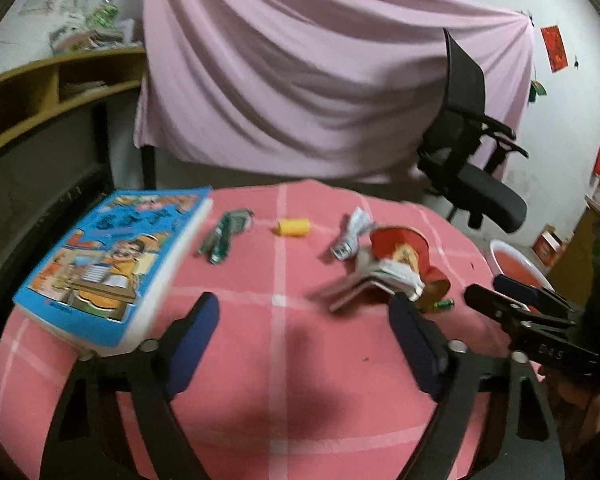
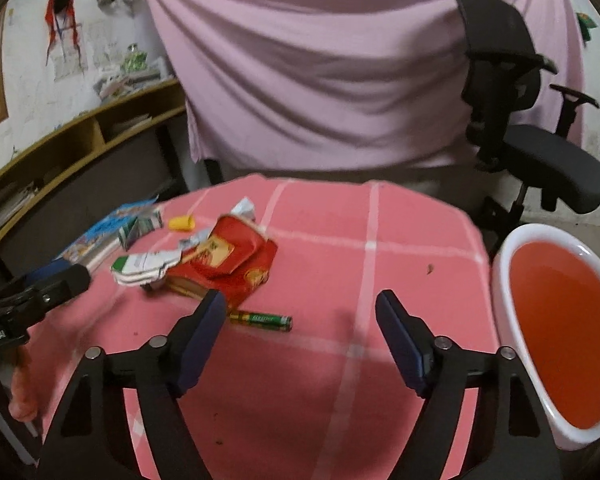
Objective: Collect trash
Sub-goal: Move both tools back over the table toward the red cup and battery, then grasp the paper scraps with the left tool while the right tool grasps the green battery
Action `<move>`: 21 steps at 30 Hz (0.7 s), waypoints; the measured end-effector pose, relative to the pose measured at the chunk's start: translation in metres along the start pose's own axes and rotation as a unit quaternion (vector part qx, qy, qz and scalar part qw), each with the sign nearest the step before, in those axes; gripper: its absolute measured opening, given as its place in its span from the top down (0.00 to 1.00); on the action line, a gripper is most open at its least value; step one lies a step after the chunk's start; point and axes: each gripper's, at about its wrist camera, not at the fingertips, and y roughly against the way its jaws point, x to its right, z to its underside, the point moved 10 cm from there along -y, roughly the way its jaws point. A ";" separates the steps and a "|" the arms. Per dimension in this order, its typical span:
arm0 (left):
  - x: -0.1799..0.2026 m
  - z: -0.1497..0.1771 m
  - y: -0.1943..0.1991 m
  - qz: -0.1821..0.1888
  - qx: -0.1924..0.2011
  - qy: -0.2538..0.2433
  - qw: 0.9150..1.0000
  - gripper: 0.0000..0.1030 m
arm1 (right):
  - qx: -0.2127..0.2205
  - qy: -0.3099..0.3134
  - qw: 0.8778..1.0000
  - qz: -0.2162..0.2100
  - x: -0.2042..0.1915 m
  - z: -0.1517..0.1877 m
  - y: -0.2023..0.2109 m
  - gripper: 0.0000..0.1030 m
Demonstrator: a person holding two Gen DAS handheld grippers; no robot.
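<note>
1. The right hand-held gripper (image 2: 300, 312) hangs wide and empty above the surface (image 2: 400, 240), near its right edge.
2. One AA battery (image 2: 262, 320) lies just beside the left finger, its long axis running left to right; the right hand-held gripper is nearer.
3. The left hand-held gripper (image 1: 304, 320) is wide and empty.
4. Counted: one crushed red carton (image 2: 228, 264), one yellow cap (image 2: 182, 223), one crumpled paper (image 1: 354, 232), one basin (image 2: 508, 256) off the right edge.

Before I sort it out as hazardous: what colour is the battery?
Green with a gold end, clearest in the right wrist view: battery.
</note>
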 end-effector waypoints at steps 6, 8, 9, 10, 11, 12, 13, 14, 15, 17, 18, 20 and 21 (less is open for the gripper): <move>0.011 0.008 -0.022 0.019 -0.051 -0.013 0.998 0.44 | -0.040 0.013 0.999 -0.006 -0.008 0.009 -0.015 0.28; 0.014 0.005 -0.028 0.022 -0.055 -0.019 0.998 0.48 | -0.049 0.013 0.999 -0.012 -0.010 0.011 -0.018 0.33; 0.015 0.003 -0.031 0.021 -0.054 -0.025 0.998 0.48 | -0.053 0.014 0.998 -0.015 -0.011 0.012 -0.019 0.36; 0.016 0.001 -0.032 0.019 -0.050 -0.030 0.998 0.48 | -0.058 0.014 0.998 -0.017 -0.013 0.013 -0.021 0.38; 0.016 -0.001 -0.032 0.017 -0.046 -0.036 0.998 0.48 | -0.062 0.013 0.998 -0.020 -0.014 0.013 -0.023 0.38; 0.017 -0.003 -0.033 0.018 -0.041 -0.043 0.998 0.48 | -0.064 0.012 0.998 -0.023 -0.015 0.013 -0.024 0.40; 0.019 -0.004 -0.033 0.020 -0.038 -0.048 0.998 0.48 | -0.067 0.012 0.997 -0.026 -0.017 0.013 -0.026 0.41; 0.020 -0.005 -0.033 0.022 -0.037 -0.052 0.998 0.49 | -0.068 0.012 0.997 -0.029 -0.018 0.013 -0.027 0.41; 0.022 -0.005 -0.034 0.025 -0.036 -0.058 0.997 0.50 | -0.070 0.013 0.997 -0.032 -0.020 0.013 -0.028 0.41; 0.024 -0.003 -0.036 0.032 -0.040 -0.065 0.997 0.61 | -0.076 0.016 0.996 -0.033 -0.023 0.013 -0.031 0.42; 0.026 -0.002 -0.038 0.037 -0.043 -0.067 0.996 0.63 | -0.078 0.017 0.996 -0.034 -0.023 0.013 -0.032 0.45; 0.029 -0.001 -0.041 0.047 -0.050 -0.071 0.995 0.68 | -0.081 0.017 0.996 -0.033 -0.024 0.013 -0.034 0.49; 0.031 0.000 -0.042 0.054 -0.053 -0.075 0.994 0.70 | -0.082 0.015 0.996 -0.032 -0.023 0.014 -0.034 0.53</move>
